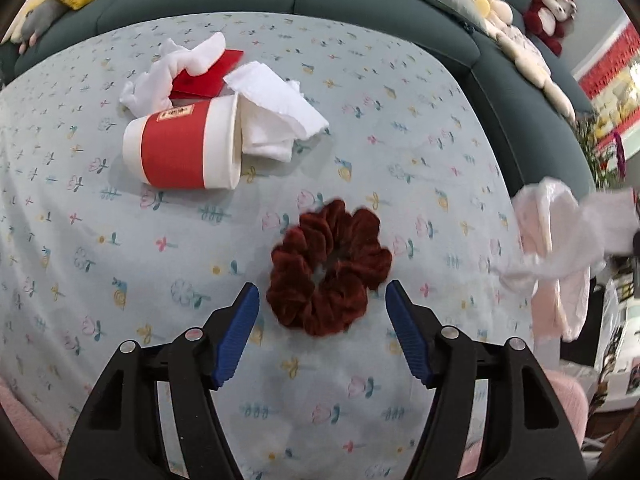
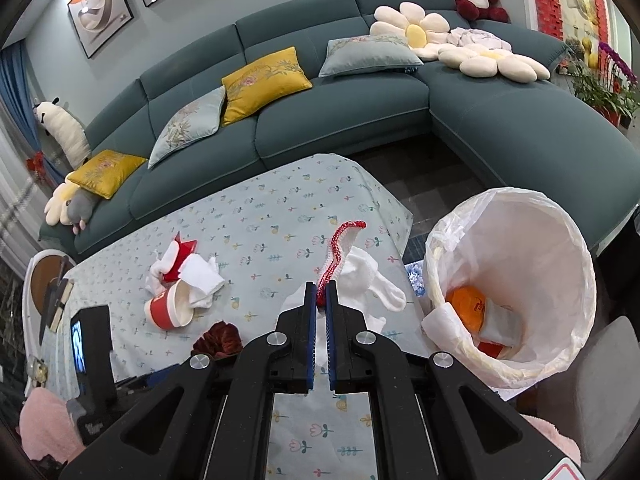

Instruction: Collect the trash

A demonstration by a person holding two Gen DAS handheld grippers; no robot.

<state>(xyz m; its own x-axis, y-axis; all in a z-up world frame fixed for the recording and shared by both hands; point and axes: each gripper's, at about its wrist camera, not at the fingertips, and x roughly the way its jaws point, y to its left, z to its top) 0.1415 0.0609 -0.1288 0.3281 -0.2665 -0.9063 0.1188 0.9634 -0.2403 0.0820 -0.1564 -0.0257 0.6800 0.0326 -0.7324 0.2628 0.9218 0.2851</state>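
My left gripper [image 1: 322, 294] is open and empty, low over the flowered tablecloth [image 1: 100, 280], its jaws either side of a dark red scrunchie [image 1: 328, 268]. A red-and-white paper cup [image 1: 182, 148] lies on its side further back, with white tissues [image 1: 276, 112] and a red card [image 1: 208, 74] beside it. My right gripper [image 2: 321, 286] is shut on a white cloth with red-and-white trim [image 2: 340, 252], held above the table's right part. The same cloth shows at the right edge of the left wrist view [image 1: 560, 248]. A bin with a white liner [image 2: 516, 280] stands right of the table, holding an orange item [image 2: 466, 306].
A teal sectional sofa [image 2: 360, 120] with cushions and plush toys runs behind and right of the table. A black device with a screen [image 2: 90, 344] stands at the table's left end. The cup [image 2: 170, 308] and scrunchie [image 2: 218, 342] also show in the right wrist view.
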